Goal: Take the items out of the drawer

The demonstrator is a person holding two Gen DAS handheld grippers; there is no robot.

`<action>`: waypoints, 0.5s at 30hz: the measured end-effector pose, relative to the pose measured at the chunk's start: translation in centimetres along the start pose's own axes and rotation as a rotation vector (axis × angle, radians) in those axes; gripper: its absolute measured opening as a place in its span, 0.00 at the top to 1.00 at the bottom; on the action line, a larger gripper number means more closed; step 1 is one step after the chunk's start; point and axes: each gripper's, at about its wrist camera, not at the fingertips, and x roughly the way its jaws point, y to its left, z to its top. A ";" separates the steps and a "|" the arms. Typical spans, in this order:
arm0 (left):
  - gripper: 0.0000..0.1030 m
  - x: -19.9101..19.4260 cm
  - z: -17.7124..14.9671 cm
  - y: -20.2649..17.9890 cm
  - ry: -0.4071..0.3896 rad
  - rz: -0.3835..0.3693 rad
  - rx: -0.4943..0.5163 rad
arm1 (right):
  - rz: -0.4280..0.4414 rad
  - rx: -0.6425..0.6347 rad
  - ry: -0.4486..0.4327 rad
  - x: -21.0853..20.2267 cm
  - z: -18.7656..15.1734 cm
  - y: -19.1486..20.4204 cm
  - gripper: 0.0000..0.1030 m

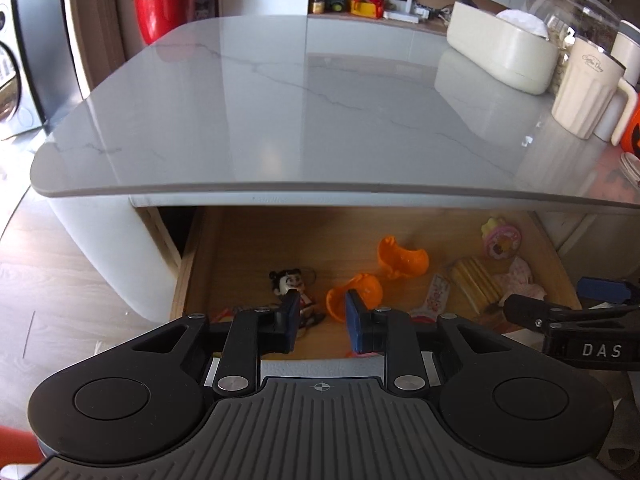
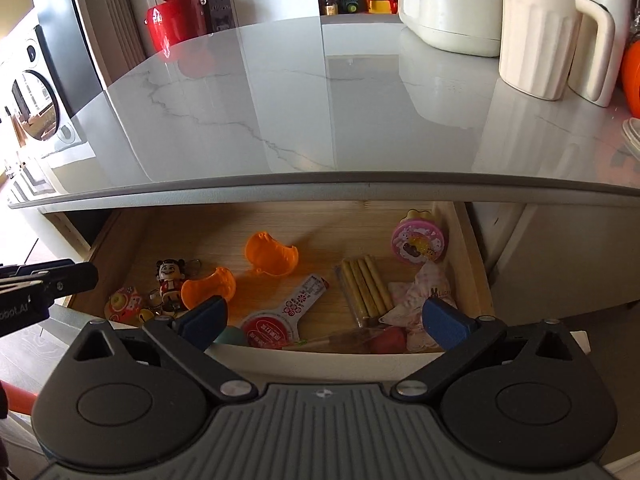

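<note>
A wooden drawer (image 2: 472,264) is pulled open beneath a glossy marble-patterned table (image 2: 280,100), with orange plastic shells (image 2: 272,256) and a figurine (image 2: 170,278) inside. The left gripper (image 1: 322,318) is held narrowly parted, the right gripper (image 2: 324,318) spread wide, both empty. "Coffee Day" is printed on a ribbed cream mug (image 2: 536,32).

The left tongs (image 1: 322,320) are matte black, with two round flat discs at the rear, a grey ribbed plate between them bearing a small crosshair mark, and silver rivets on the link arms. Blue pads (image 1: 354,322) face the finger ends. The right tongs (image 2: 324,318) have the same black shell, ribbed grey plate and crosshair, with blue fingertips (image 2: 448,322). White letters "DAS" mark their side in the left camera view.
</note>
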 end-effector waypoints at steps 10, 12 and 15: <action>0.74 -3.1 -4.5 0.2 0.125 -0.057 0.007 | 0.023 0.005 0.075 -1.6 -2.2 -0.5 0.00; 0.75 -3.5 -4.8 0.5 0.102 -0.082 0.005 | 0.036 0.001 0.076 -2.3 -2.8 -0.6 0.00; 0.75 -3.3 -4.4 0.8 0.128 -0.088 0.002 | 0.075 0.006 0.075 -2.7 -2.4 -1.4 0.00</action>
